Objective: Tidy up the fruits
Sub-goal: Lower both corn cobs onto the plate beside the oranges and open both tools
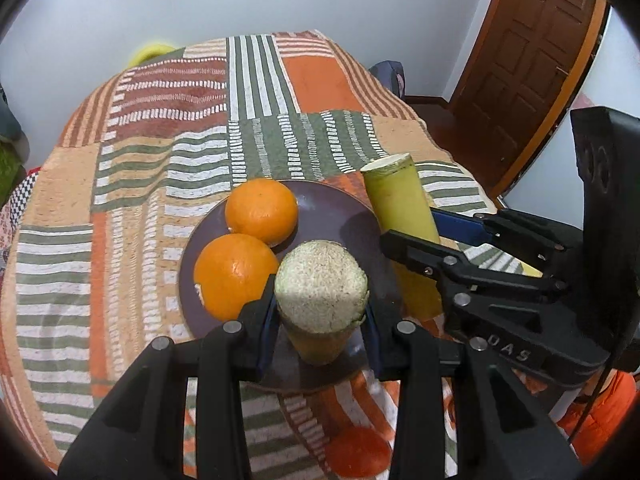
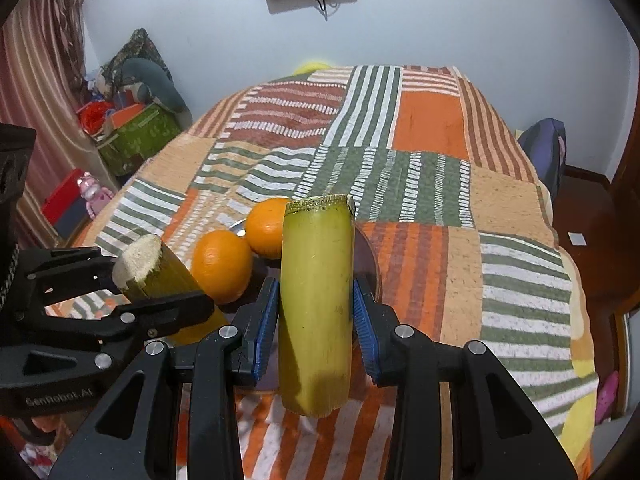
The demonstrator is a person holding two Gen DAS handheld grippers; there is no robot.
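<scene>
Both views are bright and evenly lit by soft indoor light from overhead. On the dark plate (image 1: 320, 208) a dull sheen sits beside the oranges (image 1: 262, 211), and short soft shadows fall on the plate's near side under the cut cane piece (image 1: 322, 294). The patterned cloth (image 1: 160, 152) is sharp around the plate and smears slightly far from it. Strong fisheye bending curves the wall (image 2: 440, 20) and door (image 1: 532, 52), and black vignette fills the corners

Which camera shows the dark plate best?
The left wrist view: the plate shows nearly whole under two oranges. The right wrist view shows only a sliver of its rim behind the held sugarcane piece.
</scene>
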